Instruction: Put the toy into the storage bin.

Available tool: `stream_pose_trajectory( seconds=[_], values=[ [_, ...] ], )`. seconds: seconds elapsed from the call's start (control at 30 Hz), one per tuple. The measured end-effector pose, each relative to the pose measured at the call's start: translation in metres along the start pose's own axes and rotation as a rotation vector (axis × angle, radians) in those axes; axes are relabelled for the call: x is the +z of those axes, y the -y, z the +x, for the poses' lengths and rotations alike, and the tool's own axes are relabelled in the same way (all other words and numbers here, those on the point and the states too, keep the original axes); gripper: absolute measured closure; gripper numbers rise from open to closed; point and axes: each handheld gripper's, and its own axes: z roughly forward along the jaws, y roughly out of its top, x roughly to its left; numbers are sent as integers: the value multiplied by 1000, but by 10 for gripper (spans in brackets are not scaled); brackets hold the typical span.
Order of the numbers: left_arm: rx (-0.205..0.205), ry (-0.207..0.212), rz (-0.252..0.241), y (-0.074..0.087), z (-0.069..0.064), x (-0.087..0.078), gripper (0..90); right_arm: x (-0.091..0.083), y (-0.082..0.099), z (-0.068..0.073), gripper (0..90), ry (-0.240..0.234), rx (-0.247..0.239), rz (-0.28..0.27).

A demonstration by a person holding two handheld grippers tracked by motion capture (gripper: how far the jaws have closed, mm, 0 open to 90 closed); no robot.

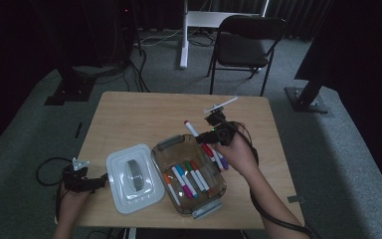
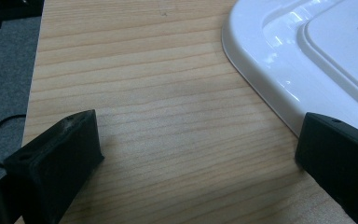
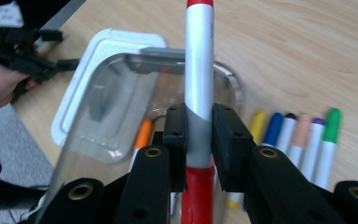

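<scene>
Black pads of the right tongs [image 3: 199, 135] pinch a red-capped white marker [image 3: 199, 70] at mid-barrel, in the lower centre of the right gripper view, the marker running straight up the frame above the clear plastic box [image 3: 121, 93]. In the high view the same marker [image 1: 191, 128] sticks out toward the upper left from those tongs [image 1: 210, 135], just above the far rim of the box [image 1: 219, 191], which holds several coloured markers [image 1: 186, 180]. More markers [image 3: 303, 135] lie side by side on the counter [image 1: 129, 114] beside the box. At lower left, the left tongs [image 2: 200, 149] stand spread and empty over the wood, beside the white lid [image 2: 298, 60].
</scene>
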Motion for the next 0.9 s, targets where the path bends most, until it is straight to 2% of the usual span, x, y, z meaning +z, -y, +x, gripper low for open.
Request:
stream_pose_trajectory(
  seconds=[0.13, 0.33, 0.47, 0.73, 0.77, 0.8, 0.9],
  values=[
    [0, 0, 0, 0, 0, 0, 5, 13, 0, 18, 764, -27, -31, 36],
    [-1, 1, 0, 0, 0, 0, 6, 39, 5, 36, 764, -69, -58, 98],
    [-2, 1, 0, 0, 0, 0, 6, 51, 9, 42, 765, -103, -47, 119],
    [0, 0, 0, 0, 0, 0, 5, 67, 14, 51, 764, -109, -55, 166],
    [0, 0, 0, 0, 0, 0, 5, 71, 16, 51, 765, -105, -59, 177],
    [0, 0, 0, 0, 0, 0, 5, 83, 19, 52, 765, -110, -54, 206],
    [0, 0, -1, 0, 0, 0, 6, 95, 22, 52, 765, -114, -55, 240]
  ],
)
